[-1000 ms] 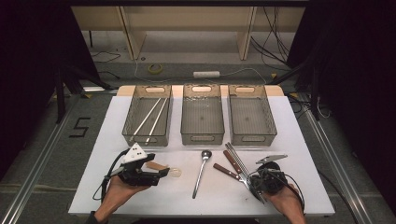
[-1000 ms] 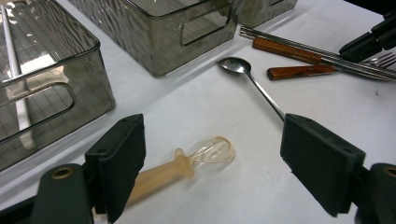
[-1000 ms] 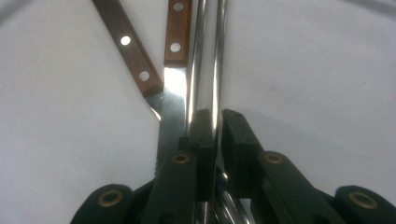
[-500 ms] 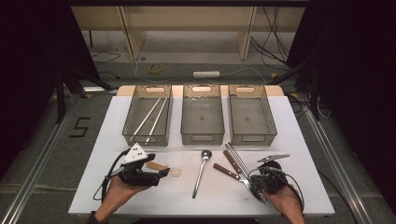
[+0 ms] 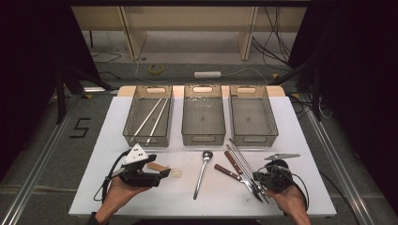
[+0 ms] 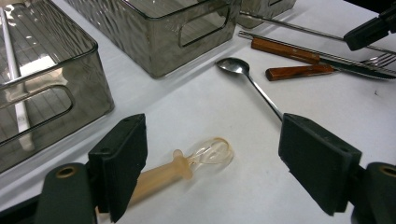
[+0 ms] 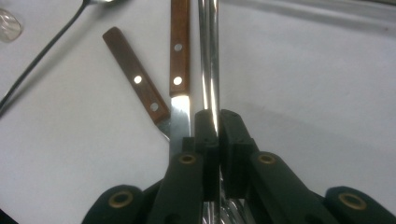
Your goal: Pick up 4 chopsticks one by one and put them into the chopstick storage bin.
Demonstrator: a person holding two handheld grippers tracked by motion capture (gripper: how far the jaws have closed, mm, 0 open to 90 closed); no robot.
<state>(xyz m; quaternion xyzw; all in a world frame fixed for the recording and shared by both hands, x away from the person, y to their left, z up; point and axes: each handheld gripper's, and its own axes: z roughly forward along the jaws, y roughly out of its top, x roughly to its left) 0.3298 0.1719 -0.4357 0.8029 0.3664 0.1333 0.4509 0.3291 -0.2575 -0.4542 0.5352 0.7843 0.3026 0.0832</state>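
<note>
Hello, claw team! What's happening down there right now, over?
Right claw shut on metal chopsticks. Left claw open around the clear-tipped baby spoon, not gripping. Two wooden-handled knives lie right beside the chopsticks.

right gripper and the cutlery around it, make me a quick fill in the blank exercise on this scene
1. The right gripper has its jaws ____ on the metal chopsticks.
2. The two white chopsticks lie in the ____ of the three bins.
3. The two knives beside the metal chopsticks have handles made of ____.
4. Between the open jaws of the left gripper lies a small ____ spoon.

Missing words: shut; left; wood; plastic
</note>
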